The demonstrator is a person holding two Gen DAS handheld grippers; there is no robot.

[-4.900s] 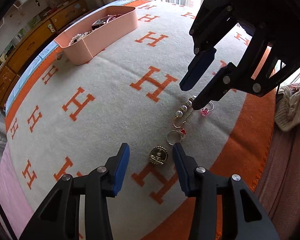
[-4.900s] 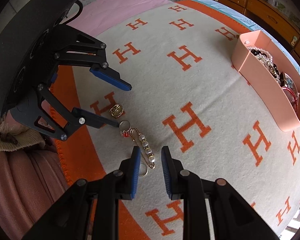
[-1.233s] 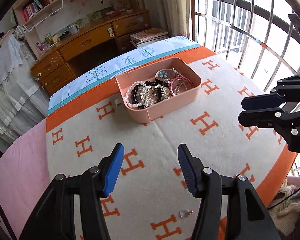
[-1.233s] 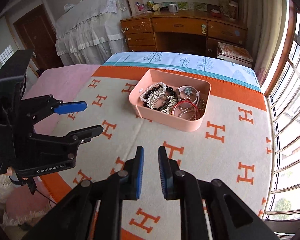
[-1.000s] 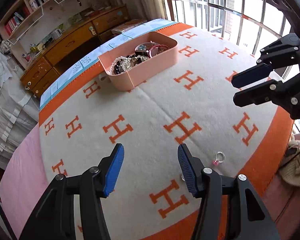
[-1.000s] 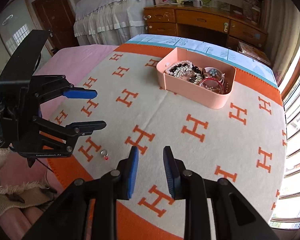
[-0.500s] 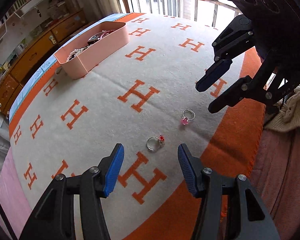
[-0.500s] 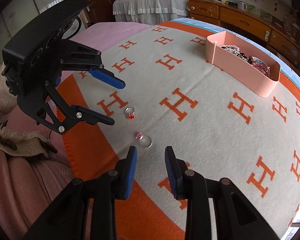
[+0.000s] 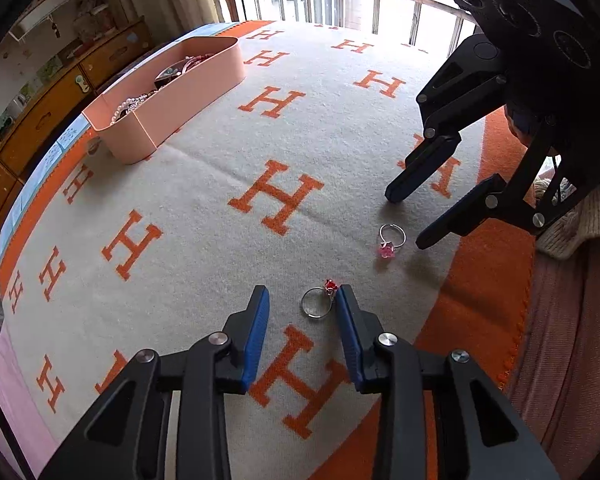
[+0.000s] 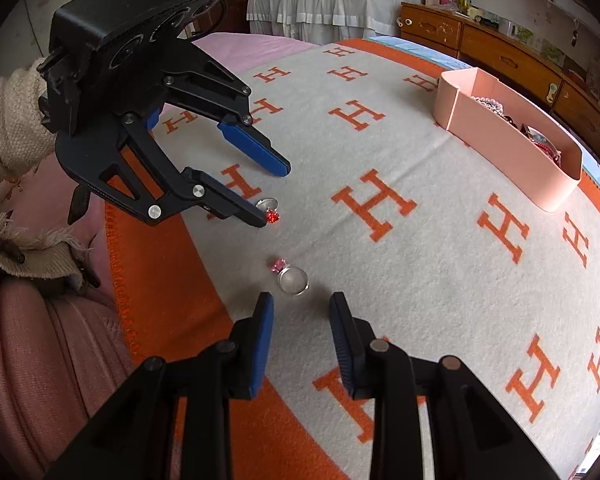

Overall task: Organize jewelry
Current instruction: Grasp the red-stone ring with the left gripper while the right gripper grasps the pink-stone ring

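Each gripper, the left gripper and the right gripper, has a black plastic frame with triangle cut-outs and round silver screws at the joints. The fingers carry blue ribbed pads. The person wears a cream knitted sleeve with a frayed edge.

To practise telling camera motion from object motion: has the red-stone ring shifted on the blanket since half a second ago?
No. The red-stone ring lies just beyond the top of the same orange H, near the pink-stone ring, as before.

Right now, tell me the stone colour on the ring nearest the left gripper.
Red, on the ring; clearest in the left wrist view.
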